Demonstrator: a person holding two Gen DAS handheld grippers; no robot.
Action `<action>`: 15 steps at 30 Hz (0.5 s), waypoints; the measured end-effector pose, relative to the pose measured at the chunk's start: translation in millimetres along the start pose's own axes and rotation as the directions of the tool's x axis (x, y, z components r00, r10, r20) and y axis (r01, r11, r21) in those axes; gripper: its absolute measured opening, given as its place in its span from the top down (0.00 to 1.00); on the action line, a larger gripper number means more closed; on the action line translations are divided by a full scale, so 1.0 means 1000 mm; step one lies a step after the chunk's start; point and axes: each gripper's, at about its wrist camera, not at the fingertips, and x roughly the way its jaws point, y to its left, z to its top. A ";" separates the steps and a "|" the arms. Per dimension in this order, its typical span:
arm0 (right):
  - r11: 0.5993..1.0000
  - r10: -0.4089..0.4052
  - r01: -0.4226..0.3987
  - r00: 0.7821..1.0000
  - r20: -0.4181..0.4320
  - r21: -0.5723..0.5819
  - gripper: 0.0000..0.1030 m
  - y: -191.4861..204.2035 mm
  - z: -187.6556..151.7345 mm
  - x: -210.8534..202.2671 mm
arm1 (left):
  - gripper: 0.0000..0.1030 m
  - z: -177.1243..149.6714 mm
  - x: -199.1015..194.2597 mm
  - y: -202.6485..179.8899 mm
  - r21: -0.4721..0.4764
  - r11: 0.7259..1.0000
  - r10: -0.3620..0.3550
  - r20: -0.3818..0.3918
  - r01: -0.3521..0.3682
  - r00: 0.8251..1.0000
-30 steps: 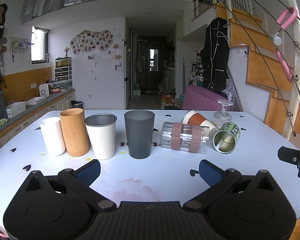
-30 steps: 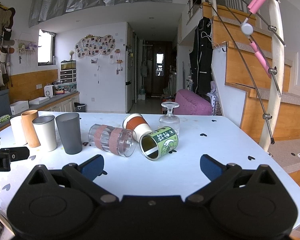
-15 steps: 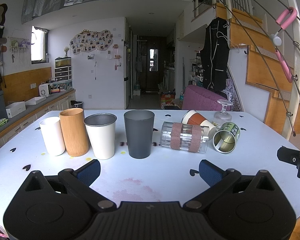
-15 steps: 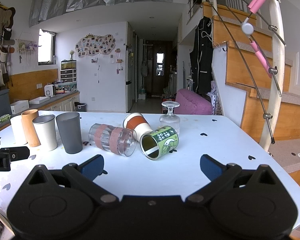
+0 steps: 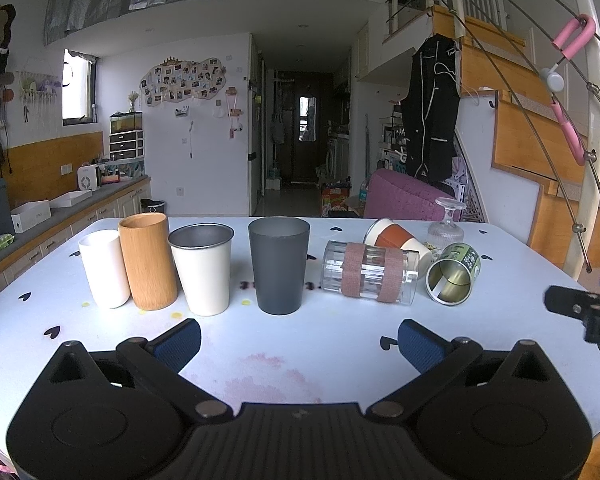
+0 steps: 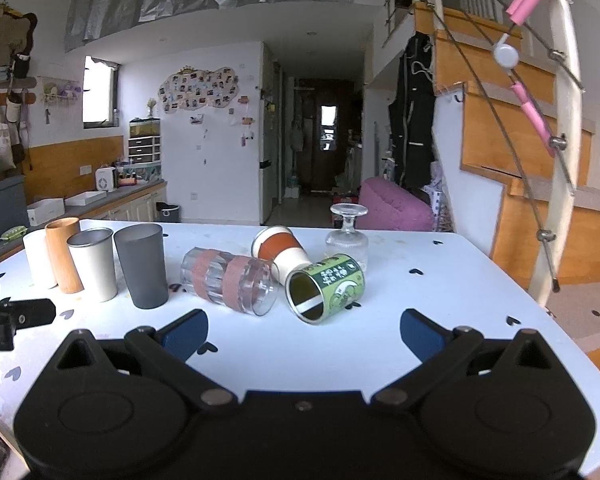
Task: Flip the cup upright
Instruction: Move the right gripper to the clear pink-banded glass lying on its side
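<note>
Right now my left tongs and right tongs both gape wide, holding nothing, above the desk. Just right of the upright dark grey cup, the clear glass cup lies on its side, with the green tin tipped over beside it

Four upright cups; three toppled cups; one inverted glass.

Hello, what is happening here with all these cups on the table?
A person holds two grippers over a white table, and nothing is gripped yet. The left gripper and right gripper are both open and short of the cups. Four cups stand upright on the left. The clear glass, the orange-banded cup and the green tin lie on their sides, and a stemmed glass stands upside down.
</note>
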 end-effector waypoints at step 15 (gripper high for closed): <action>0.981 0.116 -0.116 0.993 -0.014 -0.157 0.00 0.007 0.033 0.094 | 0.00 -0.006 0.003 0.015 -0.023 1.000 0.021 -0.008 -0.022 1.000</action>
